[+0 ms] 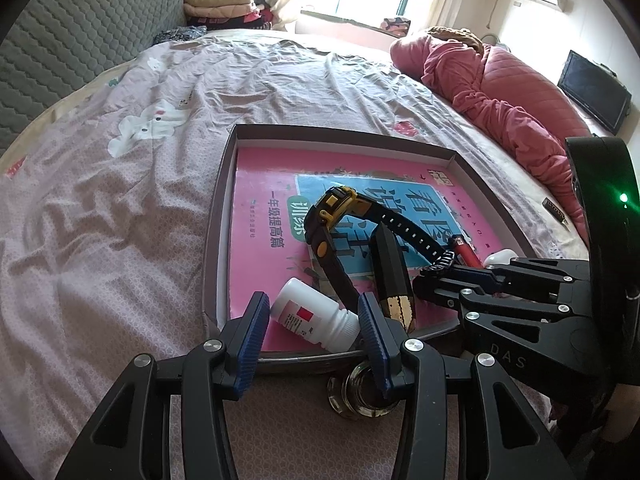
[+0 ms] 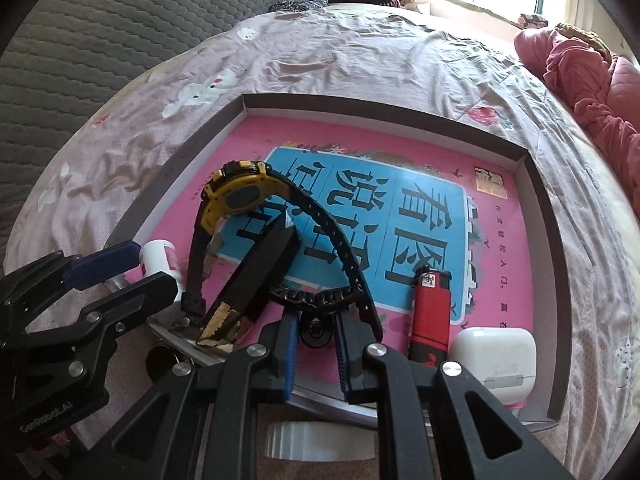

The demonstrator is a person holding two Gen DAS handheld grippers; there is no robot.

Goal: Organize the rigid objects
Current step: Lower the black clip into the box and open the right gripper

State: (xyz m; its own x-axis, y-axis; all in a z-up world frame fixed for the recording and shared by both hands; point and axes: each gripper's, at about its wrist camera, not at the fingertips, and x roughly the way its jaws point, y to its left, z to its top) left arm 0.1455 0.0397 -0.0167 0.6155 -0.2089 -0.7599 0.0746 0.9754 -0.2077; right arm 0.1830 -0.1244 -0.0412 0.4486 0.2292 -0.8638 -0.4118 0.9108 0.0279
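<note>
The white bottle (image 1: 316, 318) lies on its side in the near left corner of a shallow box (image 1: 224, 208) on the bed (image 1: 120, 200), pinched between the left tongs (image 1: 313, 304). To its right, the right tongs (image 2: 316, 314) are pressed nearly together on a black coiled band (image 2: 316, 298). A red lighter (image 2: 430, 312) and a white earbud case (image 2: 496, 354) lie near right. Farther in, a black-and-gold bar (image 1: 390, 268) and a yellow watch (image 1: 334, 208) rest on a pink book (image 1: 260, 184).
</note>
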